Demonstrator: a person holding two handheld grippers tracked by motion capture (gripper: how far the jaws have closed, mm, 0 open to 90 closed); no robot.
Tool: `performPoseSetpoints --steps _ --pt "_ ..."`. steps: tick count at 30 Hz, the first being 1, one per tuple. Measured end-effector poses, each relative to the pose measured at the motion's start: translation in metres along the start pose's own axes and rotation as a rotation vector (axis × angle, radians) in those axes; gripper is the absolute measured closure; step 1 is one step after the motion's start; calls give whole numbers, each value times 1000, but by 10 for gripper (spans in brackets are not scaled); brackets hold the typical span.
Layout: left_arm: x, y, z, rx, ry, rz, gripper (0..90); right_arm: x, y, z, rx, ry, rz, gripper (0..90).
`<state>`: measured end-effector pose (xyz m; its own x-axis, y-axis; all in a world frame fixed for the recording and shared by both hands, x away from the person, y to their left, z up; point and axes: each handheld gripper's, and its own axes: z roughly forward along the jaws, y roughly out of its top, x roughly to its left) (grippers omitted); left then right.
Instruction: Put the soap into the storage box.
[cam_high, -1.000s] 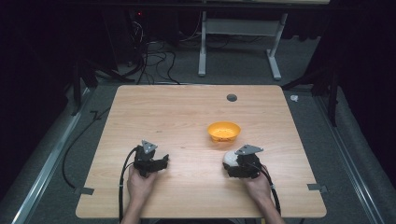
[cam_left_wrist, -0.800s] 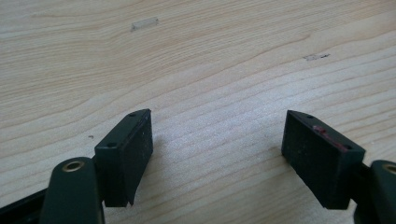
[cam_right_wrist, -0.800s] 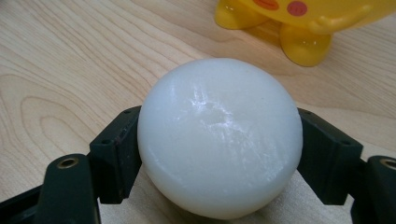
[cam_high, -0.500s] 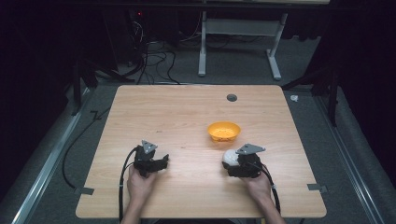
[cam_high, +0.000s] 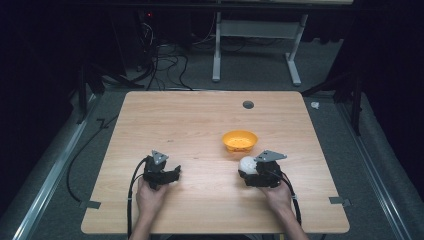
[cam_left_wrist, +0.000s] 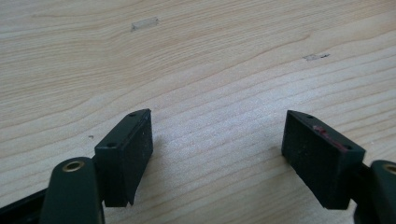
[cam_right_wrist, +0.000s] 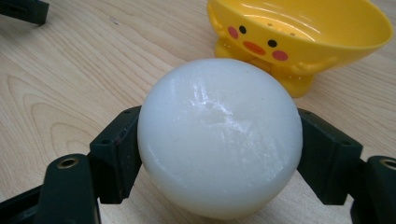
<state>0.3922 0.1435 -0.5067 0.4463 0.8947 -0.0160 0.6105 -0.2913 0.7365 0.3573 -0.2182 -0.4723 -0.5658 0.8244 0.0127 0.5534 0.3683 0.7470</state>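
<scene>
A white ball (cam_right_wrist: 219, 140) sits clamped between the two black jaws of my right gripper (cam_high: 248, 170), low over the table; in the high view the white ball (cam_high: 246, 163) shows at that gripper's front. Just beyond it stands a yellow bowl (cam_right_wrist: 299, 32) with a chick face, the same yellow bowl (cam_high: 239, 141) lying right of the table's middle. My left gripper (cam_left_wrist: 217, 154) is open with only bare wood between its jaws; in the high view the left gripper (cam_high: 175, 174) rests near the front left of the table.
The wooden table (cam_high: 190, 125) has a round grommet hole (cam_high: 248, 104) near its far edge. Tape tabs (cam_high: 90, 204) mark the front corners. Cables (cam_high: 160, 60) and a white desk frame (cam_high: 255, 40) lie on the floor beyond the table.
</scene>
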Motion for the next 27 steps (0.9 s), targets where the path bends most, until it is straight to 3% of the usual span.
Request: performPoseSetpoints --steps 27 --pt "0 0 0 -2 0 0 252 -11 21 -15 -42 -1 17 252"
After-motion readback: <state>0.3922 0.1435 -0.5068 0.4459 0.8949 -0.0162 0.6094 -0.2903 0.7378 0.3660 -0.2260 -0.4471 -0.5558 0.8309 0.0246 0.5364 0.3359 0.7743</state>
